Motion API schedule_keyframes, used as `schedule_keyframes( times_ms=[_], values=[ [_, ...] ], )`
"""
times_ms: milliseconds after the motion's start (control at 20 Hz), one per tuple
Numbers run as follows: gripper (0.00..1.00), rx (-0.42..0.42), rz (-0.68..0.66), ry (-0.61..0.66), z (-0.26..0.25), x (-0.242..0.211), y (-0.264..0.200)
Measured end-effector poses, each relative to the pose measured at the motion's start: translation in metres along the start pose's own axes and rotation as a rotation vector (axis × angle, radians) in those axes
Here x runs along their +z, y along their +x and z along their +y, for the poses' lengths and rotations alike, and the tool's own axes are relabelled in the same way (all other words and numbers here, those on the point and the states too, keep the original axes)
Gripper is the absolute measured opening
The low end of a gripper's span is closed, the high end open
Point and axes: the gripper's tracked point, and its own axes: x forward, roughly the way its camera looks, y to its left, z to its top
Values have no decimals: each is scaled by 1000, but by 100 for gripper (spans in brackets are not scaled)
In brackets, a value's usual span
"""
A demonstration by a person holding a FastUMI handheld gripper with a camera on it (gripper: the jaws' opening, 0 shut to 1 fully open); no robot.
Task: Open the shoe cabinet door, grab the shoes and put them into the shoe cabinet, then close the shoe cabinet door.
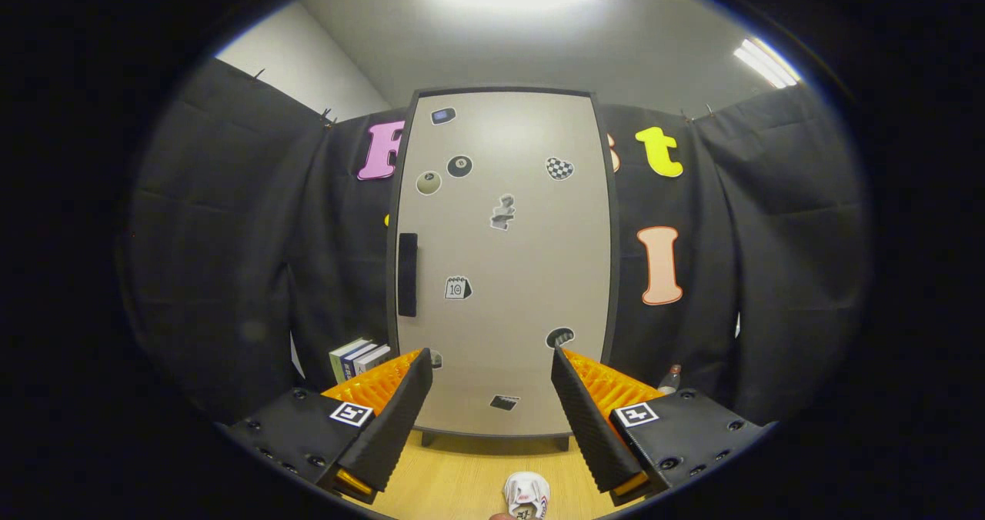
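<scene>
The gripper [492,370] is spread wide with nothing between its fingers, held up facing the shoe cabinet [500,266], which stands on the wooden surface [462,478] against the black cloth wall. The cabinet door [523,289] is closed; it is pale grey in a dark frame, dotted with small stickers, and carries a black vertical handle [407,275] near its left edge. A white shoe [526,495] lies on the surface below and between the fingers, nearer than the cabinet. A few books [358,357] stand left of the cabinet, and a small bottle [670,379] stands to its right.
</scene>
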Motion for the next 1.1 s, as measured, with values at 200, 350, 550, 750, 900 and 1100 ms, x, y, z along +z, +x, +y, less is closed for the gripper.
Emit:
schedule_keyframes(
  times_ms=[200,350,550,750,900,1100],
  values=[
    [98,-11,8,10,-3,4,10],
    [98,-6,19,24,-1,6,14],
    [98,-16,15,62,5,18,25],
    [98,-12,87,70,16,18,58],
    [98,-5,119,31,30,21,88],
    [99,43,118,22,62,35,124]
  ],
)
